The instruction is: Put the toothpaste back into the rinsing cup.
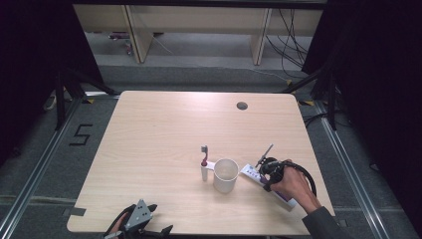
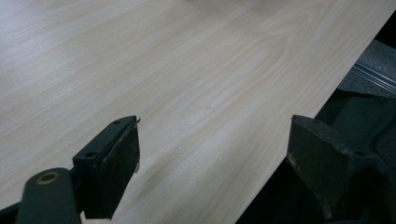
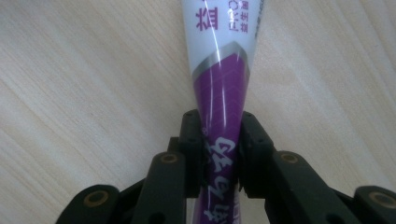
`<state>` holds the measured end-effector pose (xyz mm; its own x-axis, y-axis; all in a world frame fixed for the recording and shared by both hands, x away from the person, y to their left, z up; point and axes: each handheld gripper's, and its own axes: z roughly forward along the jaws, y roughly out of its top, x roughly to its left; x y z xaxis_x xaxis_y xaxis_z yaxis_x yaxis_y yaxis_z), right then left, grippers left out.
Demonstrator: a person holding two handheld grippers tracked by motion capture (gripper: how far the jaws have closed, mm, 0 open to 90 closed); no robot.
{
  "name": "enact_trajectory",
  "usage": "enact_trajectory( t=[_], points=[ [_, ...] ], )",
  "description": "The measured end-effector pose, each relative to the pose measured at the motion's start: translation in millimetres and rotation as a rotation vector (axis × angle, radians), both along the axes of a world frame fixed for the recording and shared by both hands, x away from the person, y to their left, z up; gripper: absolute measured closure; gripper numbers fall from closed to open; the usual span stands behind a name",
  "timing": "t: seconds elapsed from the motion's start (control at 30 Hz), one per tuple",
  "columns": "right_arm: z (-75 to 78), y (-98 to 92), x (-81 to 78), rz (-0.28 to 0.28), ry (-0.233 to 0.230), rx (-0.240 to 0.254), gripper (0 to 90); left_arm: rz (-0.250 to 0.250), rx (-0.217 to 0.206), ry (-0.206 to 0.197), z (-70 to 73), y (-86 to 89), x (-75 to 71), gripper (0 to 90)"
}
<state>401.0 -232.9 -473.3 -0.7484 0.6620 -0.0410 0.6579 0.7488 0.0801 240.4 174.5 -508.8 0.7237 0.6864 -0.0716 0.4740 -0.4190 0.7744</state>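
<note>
Right fingers: your right gripper (image 3: pixel 220 154) has its two black jaws clamped on the purple end of the white-and-purple plastic toothpaste tube (image 3: pixel 223 79); the pads press its flat sides at lower centre of the right gripper view.
Left fingers: your left gripper (image 2: pixel 212 163) has its jaws wide apart with nothing between them, one pad (image 2: pixel 122 158) at lower left of the left gripper view, the other at lower right.
Tube: in the high view the toothpaste tube (image 1: pixel 250 174) lies at lower right of centre, on the pale wooden table (image 1: pixel 164 129), its white end pointing toward the cup and its purple end under your right hand (image 1: pixel 292 185).
Right gripper, high view: it sits (image 1: pixel 268 172) over the tube, just right of the cup, its black cable looping around your hand.
Left gripper, high view: it rests (image 1: pixel 139 216) at the bottom edge, left of centre, near the table's near edge, well apart from the other things.
Cup: a white round plastic cup (image 1: pixel 225 175) stands upright just left of the tube's white end.
Toothbrush: a white-handled toothbrush with a red neck (image 1: pixel 204 162) sits just left of the cup, bristles toward the top of the frame.
</note>
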Motion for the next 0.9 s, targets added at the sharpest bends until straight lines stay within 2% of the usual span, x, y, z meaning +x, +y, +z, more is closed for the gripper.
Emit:
enact_trajectory(
  t=[0.07,0.1,0.13,0.17,0.2,0.27,0.33,0.37,0.4,0.43,0.47,0.5,0.53,0.6,0.67,0.7,0.73,0.77,0.8,0.83,0.87,0.9],
  points=[
    [0.2,0.6,0.3,0.009,-0.003,0.0,75.0,-0.009,0.006,0.001,-0.3,0.8,-0.2,16.9],
    [1.5,2.4,0.3,0.002,0.012,-0.028,75.1,-0.002,0.001,0.0,-0.1,0.2,-0.2,16.9],
    [1.5,2.4,0.3,0.002,0.012,-0.028,75.1,0.001,0.001,-0.001,0.0,-0.1,0.2,16.9],
    [1.4,3.1,-0.2,-0.004,0.012,-0.023,75.3,-0.011,0.028,0.002,0.5,1.5,1.0,16.9],
    [0.3,3.0,-0.7,-0.007,0.002,-0.009,75.4,-0.022,0.031,0.007,0.6,2.0,0.8,16.9],
    [0.7,2.7,-0.5,0.011,0.001,-0.015,75.6,-0.01,0.009,0.002,0.0,0.4,-0.2,16.9],
    [0.8,0.4,0.2,0.03,-0.001,-0.003,75.9,-0.021,0.039,0.009,1.2,2.1,1.3,16.9],
    [1.3,-0.4,-0.4,0.024,-0.005,-0.004,76.0,-0.008,0.027,-0.006,-0.4,0.9,0.5,17.0],
    [0.9,-1.3,-0.9,0.025,-0.014,0.014,76.0,-0.012,0.008,0.004,-0.4,0.4,-0.3,17.0],
    [1.7,-2.0,-0.7,0.028,-0.013,0.009,76.1,-0.024,0.036,0.01,1.5,2.2,1.0,17.0],
    [0.4,-4.3,-0.4,0.034,-0.02,0.027,76.1,-0.006,0.023,-0.004,0.6,0.9,0.8,17.0],
    [0.8,-5.8,0.0,0.038,-0.019,0.032,76.2,-0.009,0.026,-0.002,0.5,1.0,1.2,17.0],
    [1.9,-6.0,-1.6,0.011,-0.014,0.038,76.2,-0.021,0.042,0.01,1.3,1.9,1.1,17.1],
    [2.0,-11.2,-0.5,0.031,-0.034,0.054,76.3,-0.009,0.01,0.005,0.1,0.0,0.0,17.1],
    [6.2,-14.1,-1.4,0.023,-0.05,0.074,76.4,-0.011,0.03,0.004,0.9,0.8,1.4,17.1],
    [10.4,-18.1,-2.2,0.017,-0.06,0.106,76.4,-0.013,0.021,0.001,-0.1,0.2,0.8,17.2],
    [10.4,-18.1,-2.2,0.017,-0.06,0.106,76.4,-0.008,0.019,0.002,-0.3,0.0,0.0,17.2],
    [15.7,-22.5,-2.7,0.008,-0.084,0.135,76.4,-0.018,0.037,0.006,1.3,1.7,1.5,17.2],
    [15.7,-22.5,-2.7,0.008,-0.084,0.135,76.4,-0.018,0.037,0.006,1.3,1.7,1.5,17.2],
    [17.6,-24.0,-3.3,-0.008,-0.089,0.15,76.4,-0.003,0.019,0.004,0.8,0.4,1.0,17.2],
    [20.9,-26.3,-4.3,-0.025,-0.102,0.166,76.4,-0.01,0.016,0.002,0.1,0.5,1.1,17.2],
    [22.8,-29.1,-3.3,-0.018,-0.127,0.176,76.4,-0.005,0.018,0.0,-0.2,0.4,0.4,17.2]
  ],
)
